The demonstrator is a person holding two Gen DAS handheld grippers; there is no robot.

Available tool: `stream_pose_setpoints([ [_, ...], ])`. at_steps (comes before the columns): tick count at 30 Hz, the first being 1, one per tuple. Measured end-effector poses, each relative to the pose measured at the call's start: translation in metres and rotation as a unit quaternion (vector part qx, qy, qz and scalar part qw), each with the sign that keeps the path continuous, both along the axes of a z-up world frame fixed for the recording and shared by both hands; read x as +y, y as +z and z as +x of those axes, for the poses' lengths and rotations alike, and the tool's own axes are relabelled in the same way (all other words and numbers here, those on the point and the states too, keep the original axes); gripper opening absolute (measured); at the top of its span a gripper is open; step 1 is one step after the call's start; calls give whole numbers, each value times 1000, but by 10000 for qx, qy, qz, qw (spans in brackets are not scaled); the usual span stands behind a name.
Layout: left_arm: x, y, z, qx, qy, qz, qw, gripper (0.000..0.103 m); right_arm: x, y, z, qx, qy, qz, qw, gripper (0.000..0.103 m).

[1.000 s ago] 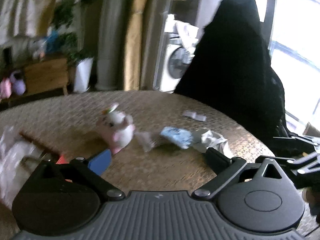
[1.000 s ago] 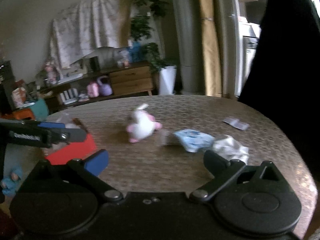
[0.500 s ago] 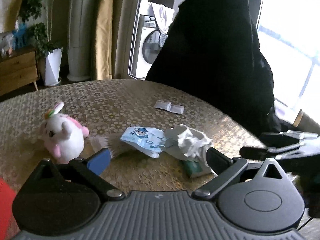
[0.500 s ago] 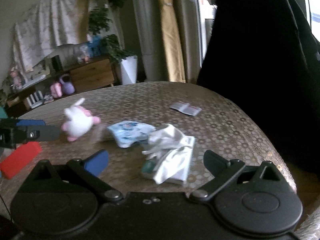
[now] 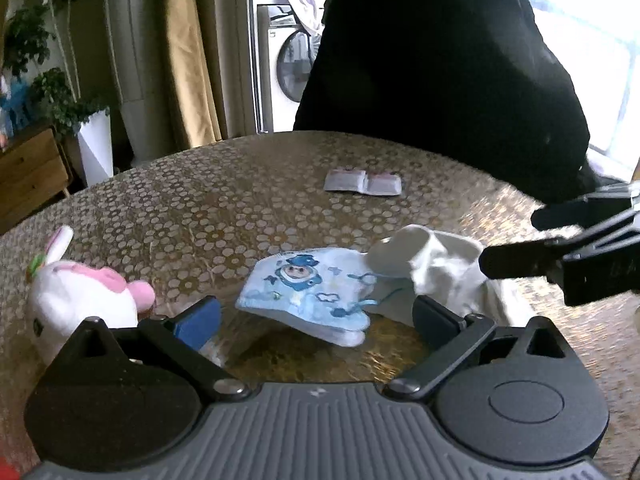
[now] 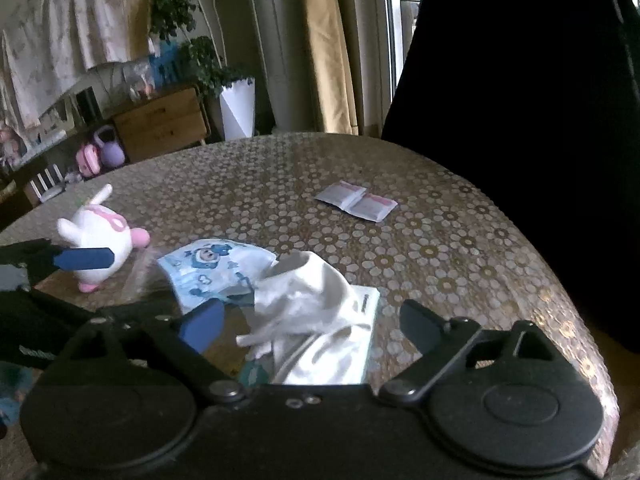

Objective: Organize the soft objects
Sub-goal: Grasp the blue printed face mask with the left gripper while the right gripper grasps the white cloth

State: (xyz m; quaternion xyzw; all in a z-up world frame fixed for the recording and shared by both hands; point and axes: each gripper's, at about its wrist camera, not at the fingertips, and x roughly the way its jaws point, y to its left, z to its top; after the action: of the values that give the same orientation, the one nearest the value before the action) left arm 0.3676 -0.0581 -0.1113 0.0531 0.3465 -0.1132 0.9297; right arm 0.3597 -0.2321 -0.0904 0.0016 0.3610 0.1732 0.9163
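White cloth (image 6: 308,300) between the right gripper's (image 6: 308,320) wide, just-narrowing fingers, unheld; left gripper (image 5: 316,320) open, empty.

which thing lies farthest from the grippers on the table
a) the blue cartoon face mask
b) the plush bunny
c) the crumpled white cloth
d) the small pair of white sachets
d: the white sachets lie alone toward the table's far side, beyond the blue mask, the white cloth and the plush bunny, which all sit nearer the cameras.
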Motion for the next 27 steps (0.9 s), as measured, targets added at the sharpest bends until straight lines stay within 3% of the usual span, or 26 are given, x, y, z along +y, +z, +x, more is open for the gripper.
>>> stream_pose_setpoints([
  [16, -1, -36, 37, 133, -125, -33, 9998, 101, 19, -35, 31, 243, -313, -280, 9988, 73],
  [22, -4, -34, 35, -13, -128, 126, 9998, 76, 19, -37, 28, 170, -400, -317, 9986, 51],
  [27, -3, -31, 34, -84, -7, 207, 9997, 41, 16, -35, 26, 127, -455, -243, 9986, 32],
])
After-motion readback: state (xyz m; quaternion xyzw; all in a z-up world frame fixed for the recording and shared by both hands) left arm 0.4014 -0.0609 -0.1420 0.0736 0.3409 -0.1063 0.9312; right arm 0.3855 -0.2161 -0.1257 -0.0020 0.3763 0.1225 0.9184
